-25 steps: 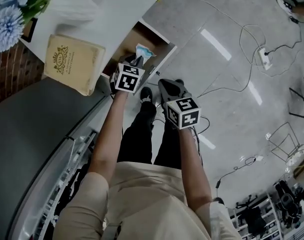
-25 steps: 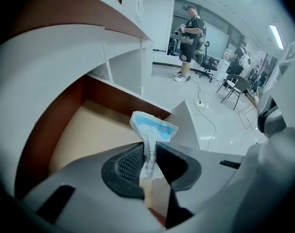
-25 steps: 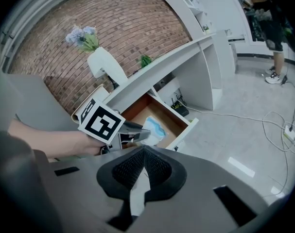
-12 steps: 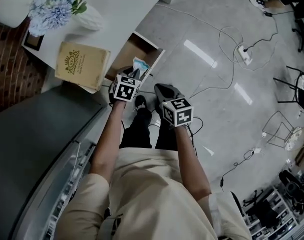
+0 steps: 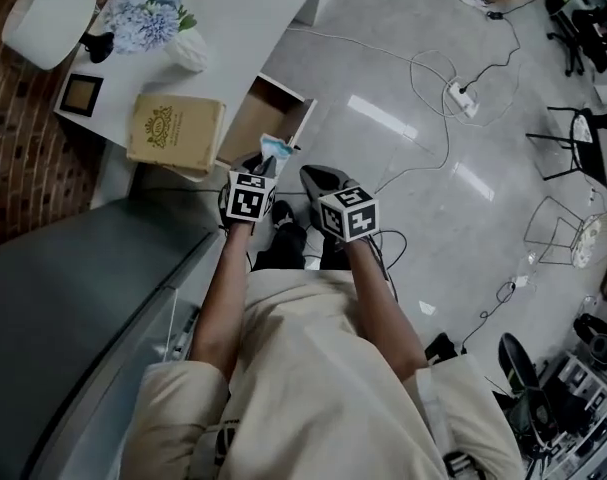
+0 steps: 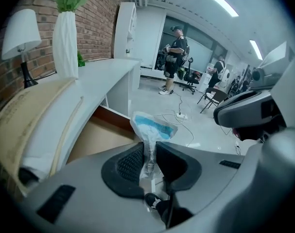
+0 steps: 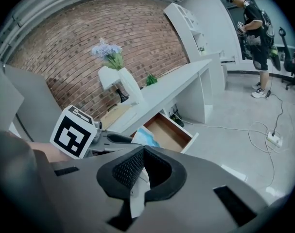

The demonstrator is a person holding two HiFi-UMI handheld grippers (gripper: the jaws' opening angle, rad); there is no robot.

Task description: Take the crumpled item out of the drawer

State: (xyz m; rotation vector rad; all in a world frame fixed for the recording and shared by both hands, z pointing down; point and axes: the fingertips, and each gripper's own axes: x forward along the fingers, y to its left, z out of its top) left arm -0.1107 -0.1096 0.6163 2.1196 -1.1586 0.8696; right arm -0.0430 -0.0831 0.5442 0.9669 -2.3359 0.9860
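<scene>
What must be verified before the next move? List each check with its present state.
1. Left tongs clamped on the crumpled item: ok.
2. Item clear of the drawer: looks ok, it is raised above the front edge.
3. Nothing else left in the drawer: cannot tell, its back lies under the desk.
4. Right tongs closed and empty: ok.
5. Drawer pushed shut: not ok, it stands open.
</scene>
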